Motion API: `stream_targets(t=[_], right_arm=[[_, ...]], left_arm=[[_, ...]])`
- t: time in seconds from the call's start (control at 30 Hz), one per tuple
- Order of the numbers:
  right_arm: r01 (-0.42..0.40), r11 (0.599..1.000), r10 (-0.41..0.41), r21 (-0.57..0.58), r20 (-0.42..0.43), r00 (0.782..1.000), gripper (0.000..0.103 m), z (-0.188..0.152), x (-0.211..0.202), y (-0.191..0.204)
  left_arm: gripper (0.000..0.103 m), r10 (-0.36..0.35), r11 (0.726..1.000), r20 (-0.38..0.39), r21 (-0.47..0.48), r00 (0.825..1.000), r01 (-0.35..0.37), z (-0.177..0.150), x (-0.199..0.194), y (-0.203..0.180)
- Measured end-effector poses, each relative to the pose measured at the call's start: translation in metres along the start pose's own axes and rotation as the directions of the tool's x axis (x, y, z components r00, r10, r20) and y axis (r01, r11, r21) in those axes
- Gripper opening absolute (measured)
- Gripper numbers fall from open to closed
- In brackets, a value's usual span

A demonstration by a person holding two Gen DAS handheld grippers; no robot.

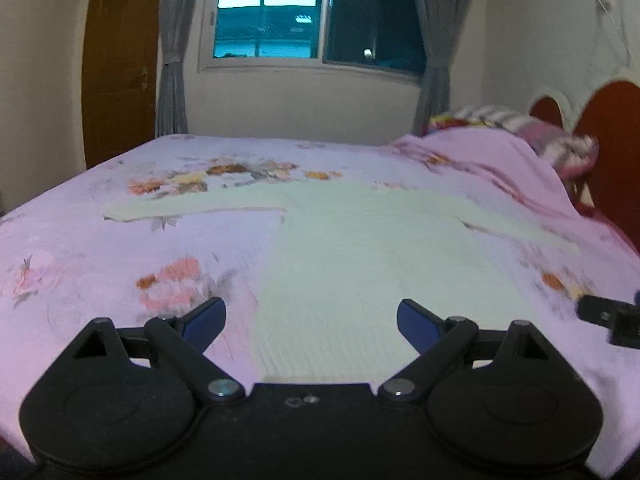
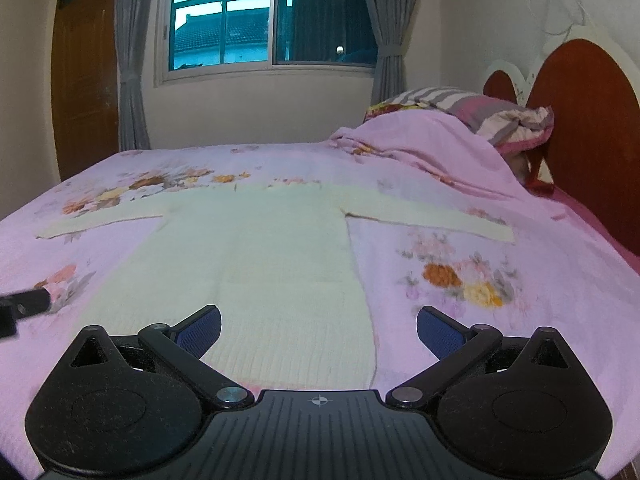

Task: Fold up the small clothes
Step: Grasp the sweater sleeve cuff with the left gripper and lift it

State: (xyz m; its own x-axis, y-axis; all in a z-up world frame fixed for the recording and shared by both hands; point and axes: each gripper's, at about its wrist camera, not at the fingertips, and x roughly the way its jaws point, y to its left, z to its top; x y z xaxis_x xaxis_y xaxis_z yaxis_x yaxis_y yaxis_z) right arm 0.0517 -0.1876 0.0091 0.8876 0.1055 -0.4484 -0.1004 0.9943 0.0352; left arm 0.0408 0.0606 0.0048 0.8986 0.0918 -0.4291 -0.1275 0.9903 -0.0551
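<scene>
A small pale-green knit sweater (image 1: 360, 256) (image 2: 272, 264) lies flat on the bed with both sleeves spread sideways, hem toward me. My left gripper (image 1: 311, 320) is open just above the hem's left corner, blue pads wide apart with nothing between them. My right gripper (image 2: 318, 330) is open over the hem's right corner, its left pad above the knit and its right pad above the sheet. A black part of the right gripper (image 1: 608, 320) shows at the right edge of the left wrist view, and a part of the left gripper (image 2: 20, 308) shows at the left edge of the right wrist view.
The bed (image 1: 80, 248) (image 2: 500, 320) carries a pink floral sheet. A bunched pink blanket (image 2: 424, 140) and striped pillows (image 2: 492, 114) lie at the right by the red headboard (image 2: 588, 128). Behind stand a window (image 2: 260, 20), grey curtains and a wooden door (image 1: 116, 68).
</scene>
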Motion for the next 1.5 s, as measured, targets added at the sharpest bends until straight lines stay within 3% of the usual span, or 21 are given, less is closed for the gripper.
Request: stream_targets(t=[0.03, 0.17, 0.27, 0.4, 0.5, 0.6, 0.67, 0.87, 1.07, 1.13, 1.2, 1.23, 1.3, 1.43, 1.5], right_arm=[[-0.001, 1.000, 0.001, -0.003, 0.008, 1.000, 0.103, 0.005, 0.007, 0.000], [0.019, 1.000, -0.019, -0.025, 0.018, 1.000, 0.103, 0.027, 0.045, 0.000], [0.058, 0.997, -0.057, -0.046, 0.024, 0.998, 0.103, 0.043, 0.082, -0.003], [0.107, 0.992, -0.106, -0.060, 0.021, 0.994, 0.103, 0.062, 0.138, -0.017], [0.128, 0.991, -0.128, -0.040, -0.001, 0.992, 0.103, 0.073, 0.180, -0.031], [0.153, 0.988, -0.153, -0.019, -0.015, 0.988, 0.103, 0.079, 0.211, -0.044], [0.176, 0.984, -0.176, -0.015, -0.025, 0.984, 0.103, 0.081, 0.231, -0.049], [0.224, 0.975, -0.224, 0.004, -0.030, 0.974, 0.103, 0.080, 0.275, -0.066], [0.279, 0.960, -0.278, 0.023, -0.042, 0.960, 0.103, 0.080, 0.304, -0.089], [0.289, 0.957, -0.288, 0.034, -0.041, 0.957, 0.103, 0.081, 0.307, -0.098], [0.303, 0.952, -0.301, 0.036, -0.042, 0.953, 0.103, 0.081, 0.308, -0.107], [0.308, 0.951, -0.306, 0.037, -0.045, 0.951, 0.103, 0.080, 0.308, -0.109], [0.311, 0.949, -0.308, 0.050, -0.053, 0.950, 0.103, 0.078, 0.305, -0.117], [0.326, 0.943, -0.323, 0.063, -0.060, 0.945, 0.103, 0.075, 0.299, -0.129], [0.340, 0.938, -0.336, 0.071, -0.067, 0.940, 0.103, 0.073, 0.295, -0.136]], left_arm=[[0.093, 0.003, 1.000, -0.004, -0.021, 1.000, -0.003, 0.006, 0.013, 0.012], [0.092, 0.036, 0.999, -0.137, -0.030, 0.990, -0.040, 0.019, 0.078, 0.052], [0.091, 0.070, 0.995, -0.142, -0.057, 0.987, -0.078, 0.033, 0.122, 0.103], [0.090, 0.119, 0.973, -0.153, -0.178, 0.981, -0.145, 0.049, 0.177, 0.181], [0.089, 0.176, 0.943, -0.158, -0.257, 0.972, -0.212, 0.053, 0.219, 0.234], [0.089, 0.162, 0.877, -0.170, -0.427, 0.972, -0.221, 0.051, 0.265, 0.292], [0.088, 0.181, 0.840, -0.168, -0.486, 0.969, -0.241, 0.049, 0.289, 0.319], [0.088, 0.148, 0.755, -0.106, -0.630, 0.983, -0.182, 0.052, 0.345, 0.366], [0.086, 0.121, 0.780, -0.075, -0.610, 0.990, -0.142, 0.064, 0.374, 0.367], [0.081, 0.117, 0.787, -0.059, -0.604, 0.991, -0.128, 0.066, 0.374, 0.365], [0.009, 0.084, 0.772, -0.074, -0.625, 0.994, -0.112, 0.063, 0.375, 0.367], [0.007, 0.060, 0.748, -0.078, -0.657, 0.995, -0.096, 0.059, 0.378, 0.371], [0.009, 0.059, 0.740, -0.066, -0.667, 0.996, -0.088, 0.056, 0.378, 0.372], [0.017, 0.044, 0.678, -0.051, -0.732, 0.998, -0.067, 0.049, 0.380, 0.382], [0.012, 0.032, 0.668, -0.057, -0.742, 0.998, -0.064, 0.048, 0.382, 0.386]])
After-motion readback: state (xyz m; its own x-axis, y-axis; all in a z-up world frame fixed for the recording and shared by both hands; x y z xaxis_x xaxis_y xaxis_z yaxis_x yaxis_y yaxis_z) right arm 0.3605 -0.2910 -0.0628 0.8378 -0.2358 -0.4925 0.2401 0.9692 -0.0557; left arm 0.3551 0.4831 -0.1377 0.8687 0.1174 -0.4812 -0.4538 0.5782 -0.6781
